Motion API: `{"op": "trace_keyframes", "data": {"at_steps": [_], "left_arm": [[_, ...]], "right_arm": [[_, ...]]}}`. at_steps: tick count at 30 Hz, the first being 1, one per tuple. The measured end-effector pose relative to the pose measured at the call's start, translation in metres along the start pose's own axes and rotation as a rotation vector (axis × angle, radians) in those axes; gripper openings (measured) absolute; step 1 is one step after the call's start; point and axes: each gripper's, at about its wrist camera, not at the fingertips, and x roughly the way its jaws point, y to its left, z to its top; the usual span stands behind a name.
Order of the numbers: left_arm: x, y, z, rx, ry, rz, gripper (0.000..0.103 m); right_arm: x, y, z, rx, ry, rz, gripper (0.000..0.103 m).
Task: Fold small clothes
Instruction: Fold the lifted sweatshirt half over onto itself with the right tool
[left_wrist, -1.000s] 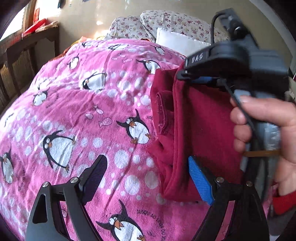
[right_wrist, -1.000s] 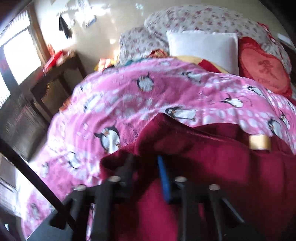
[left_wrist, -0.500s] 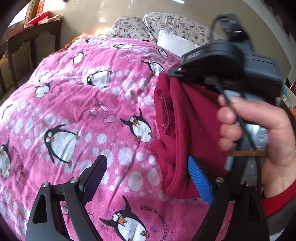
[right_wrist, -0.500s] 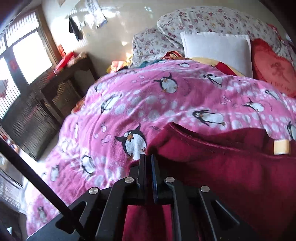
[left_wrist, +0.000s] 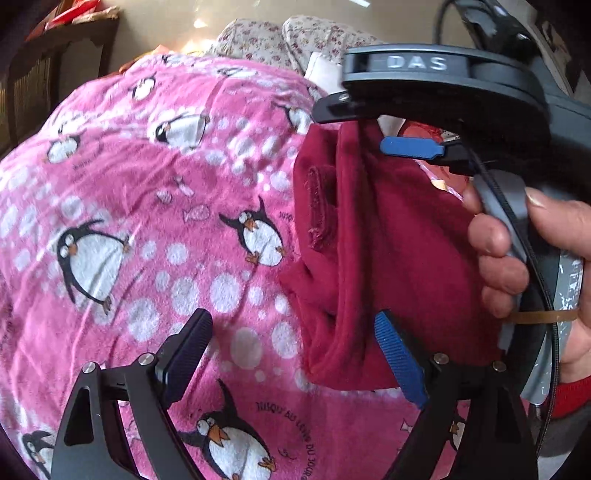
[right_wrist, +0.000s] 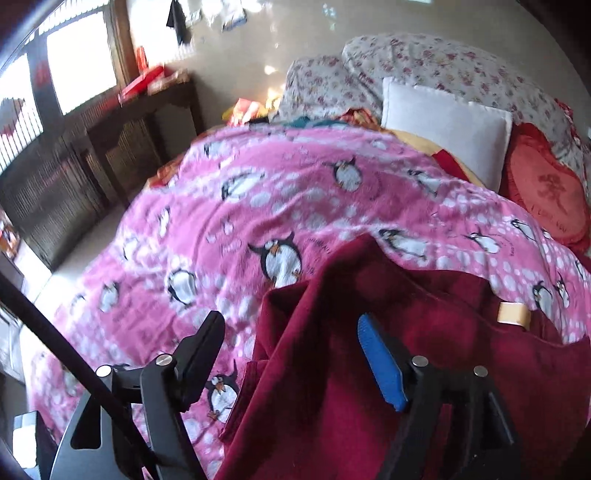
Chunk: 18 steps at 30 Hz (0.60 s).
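A dark red garment lies partly folded on the pink penguin blanket; in the right wrist view the garment fills the lower right, with a tan label. My left gripper is open and empty, just left of the garment's lower edge, its blue fingertip over the cloth. My right gripper is open above the garment's raised left fold; nothing is between its fingers. In the left wrist view the right gripper's body hovers over the garment's top.
Floral pillows, a white cushion and a red heart cushion sit at the bed's head. A dark wooden table and windows stand left of the bed. The blanket's left edge drops to the floor.
My right gripper was shut on the garment's fold half a second ago; now it is open and the fold is released. The left gripper stayed open and moved slightly closer.
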Motion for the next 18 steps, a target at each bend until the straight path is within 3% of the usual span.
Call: {"op": "trace_keyframes", "data": {"at_steps": [8,14,18], "left_arm": [[0.015,0.001,0.004,-0.011,0.019,-0.042,0.103],[0.021,-0.005,0.009,-0.024,0.016,-0.055,0.103],[0.021,-0.001,0.012,-0.039,0.008,-0.073,0.103]], "right_arm": [[0.037,0.009,0.003,-0.049,0.08,-0.072,0.085],[0.042,0.009,0.0,-0.042,0.079,-0.072,0.09],[0.041,0.01,-0.003,-0.053,0.078,-0.078,0.086]]}}
